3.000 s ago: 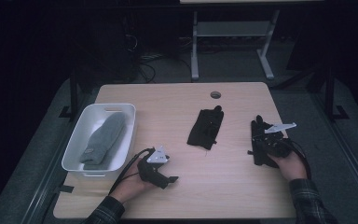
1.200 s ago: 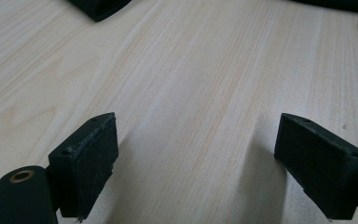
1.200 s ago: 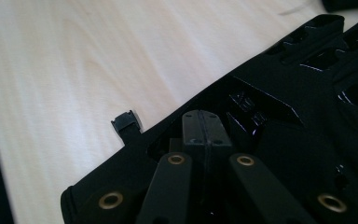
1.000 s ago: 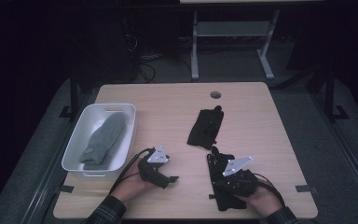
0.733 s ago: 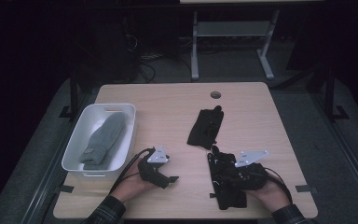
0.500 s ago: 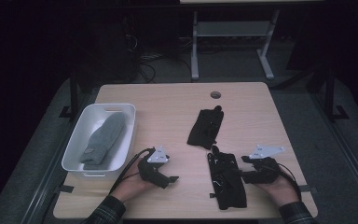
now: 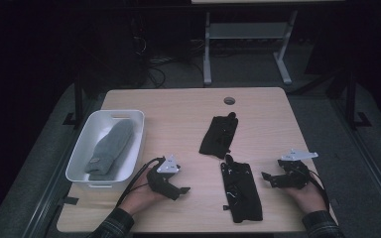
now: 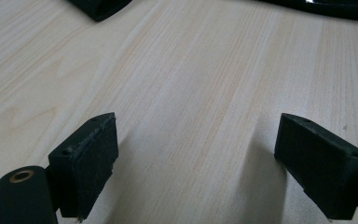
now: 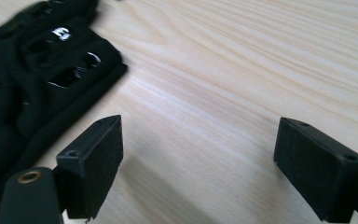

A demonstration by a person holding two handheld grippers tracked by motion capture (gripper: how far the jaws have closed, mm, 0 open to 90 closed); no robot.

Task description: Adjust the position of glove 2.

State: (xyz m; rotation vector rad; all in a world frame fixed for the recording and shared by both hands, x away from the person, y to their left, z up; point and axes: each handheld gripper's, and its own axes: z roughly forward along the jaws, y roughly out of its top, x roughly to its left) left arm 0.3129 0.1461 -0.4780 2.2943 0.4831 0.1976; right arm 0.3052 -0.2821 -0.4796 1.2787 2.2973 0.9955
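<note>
A black glove (image 7: 241, 193) lies flat near the table's front edge, between my two grippers. A second black glove (image 7: 219, 135) lies at mid-table, just beyond it. My right gripper (image 7: 269, 178) rests low to the right of the near glove and points at it. Its jaws have just been opening and stand open, with bare wood between them (image 9: 198, 154) and the glove (image 9: 37, 70) off to their left. My left gripper (image 7: 179, 188) sits left of the near glove, open over bare wood (image 8: 196, 154).
A white bin (image 7: 82, 157) at the table's left holds a grey mitten (image 7: 110, 148). A round cable hole (image 7: 229, 100) lies near the far edge. The person's hands and plaid sleeves come in at the front edge.
My right gripper brought a black glove from the right side to the front centre, let it go and drew back to the right. The left gripper stayed put.
</note>
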